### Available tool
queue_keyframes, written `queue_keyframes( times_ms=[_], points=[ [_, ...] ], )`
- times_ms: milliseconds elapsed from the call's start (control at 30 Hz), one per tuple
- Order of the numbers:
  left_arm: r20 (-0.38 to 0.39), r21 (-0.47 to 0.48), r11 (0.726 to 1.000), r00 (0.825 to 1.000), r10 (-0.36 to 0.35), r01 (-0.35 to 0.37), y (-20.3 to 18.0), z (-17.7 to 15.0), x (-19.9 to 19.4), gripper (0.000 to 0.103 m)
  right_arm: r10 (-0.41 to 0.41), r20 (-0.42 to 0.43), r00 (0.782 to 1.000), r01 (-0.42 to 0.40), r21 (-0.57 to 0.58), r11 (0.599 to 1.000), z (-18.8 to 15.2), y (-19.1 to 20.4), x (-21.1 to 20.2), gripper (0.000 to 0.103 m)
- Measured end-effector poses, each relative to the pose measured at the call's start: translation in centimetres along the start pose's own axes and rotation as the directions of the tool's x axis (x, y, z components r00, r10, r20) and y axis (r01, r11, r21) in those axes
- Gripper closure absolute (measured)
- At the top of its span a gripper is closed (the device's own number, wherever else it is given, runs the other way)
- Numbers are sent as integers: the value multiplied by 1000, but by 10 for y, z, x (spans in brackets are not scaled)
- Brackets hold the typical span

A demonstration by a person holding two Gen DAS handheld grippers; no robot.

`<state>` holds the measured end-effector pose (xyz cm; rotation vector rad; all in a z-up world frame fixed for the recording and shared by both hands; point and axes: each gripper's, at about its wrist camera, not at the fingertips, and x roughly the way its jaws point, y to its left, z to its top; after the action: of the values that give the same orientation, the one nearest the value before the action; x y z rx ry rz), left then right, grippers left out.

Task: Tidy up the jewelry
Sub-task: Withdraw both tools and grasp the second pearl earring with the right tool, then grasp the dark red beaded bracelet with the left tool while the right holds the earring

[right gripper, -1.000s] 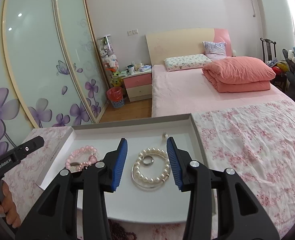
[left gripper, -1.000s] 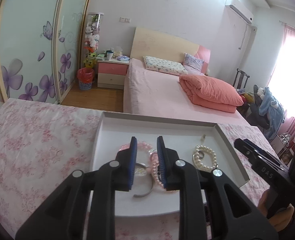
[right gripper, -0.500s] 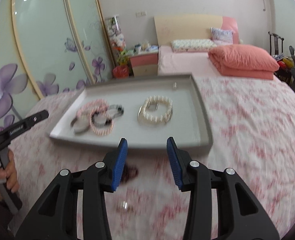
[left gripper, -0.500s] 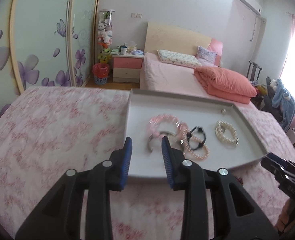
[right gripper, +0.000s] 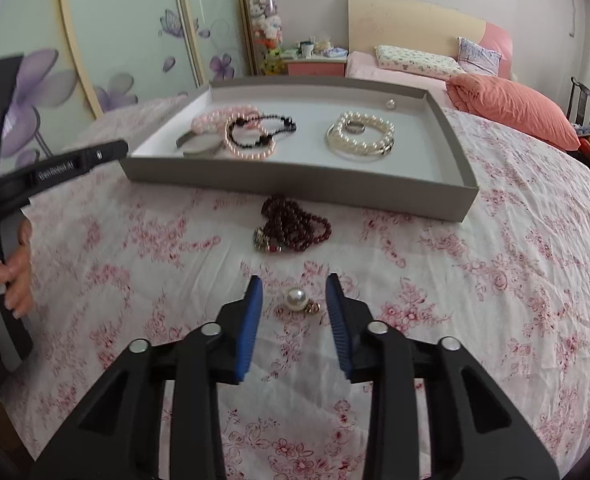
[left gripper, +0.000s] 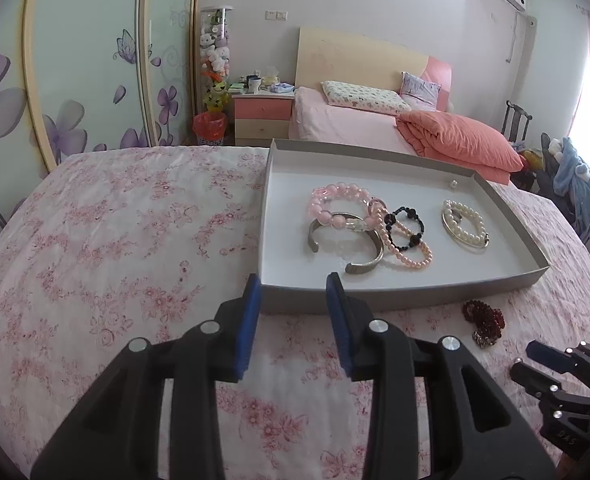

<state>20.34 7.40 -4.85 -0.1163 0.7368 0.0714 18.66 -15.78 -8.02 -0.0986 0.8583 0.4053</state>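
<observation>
Right gripper (right gripper: 294, 300) closing, jaws still apart astride the white pearl earring with gold clasp (right gripper: 298, 300) on the floral bedspread (right gripper: 495, 280); best to pinch the pearl squarely, as it may roll. Left gripper (left gripper: 293, 300) opening, empty. Grey shallow cardboard tray (right gripper: 295, 184) holds pink bead, silver cuff, black and pearl bracelets; dark red bead bracelet (right gripper: 295, 226) lies outside.

Bracelets (left gripper: 369, 226) in grey tray (left gripper: 395, 296)

Beyond the worktop's pink floral cloth (left gripper: 115, 240) stands a bed (left gripper: 347, 128) with a folded coral quilt (left gripper: 459, 144) and pillows, beside it a pink nightstand (left gripper: 261, 114), a red waste basket (left gripper: 210, 126), a clear tube of plush toys (left gripper: 215, 52) and wardrobe doors (left gripper: 87, 60) painted with purple flowers.
</observation>
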Motion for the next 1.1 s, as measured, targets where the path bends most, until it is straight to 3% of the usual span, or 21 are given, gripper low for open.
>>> queue_keyframes(
  times_ms=[200, 367, 633, 833, 1100],
  points=[
    [-1, 17, 1000, 1000, -2, 2, -7, 0, 0, 66, -26, -16, 1000, 25, -3, 1000, 0, 0, 6, 83],
    [-6, 26, 1000, 1000, -6, 6, -11, 0, 0, 66, -62, -18, 998, 62, -8, 998, 1, -4, 7, 85],
    [-19, 57, 998, 999, -39, 40, -26, -4, -2, 65, -161, -29, 987, 162, 81, 983, 4, -45, 6, 87],
    [-52, 125, 983, 991, -127, 132, -63, -12, -5, 56, -178, -20, 984, 179, 125, 976, 0, -64, 4, 87],
    [-125, 196, 949, 966, -228, 249, -123, -24, 6, 38, -156, -19, 988, 157, 142, 977, -3, -69, 2, 87]
  ],
)
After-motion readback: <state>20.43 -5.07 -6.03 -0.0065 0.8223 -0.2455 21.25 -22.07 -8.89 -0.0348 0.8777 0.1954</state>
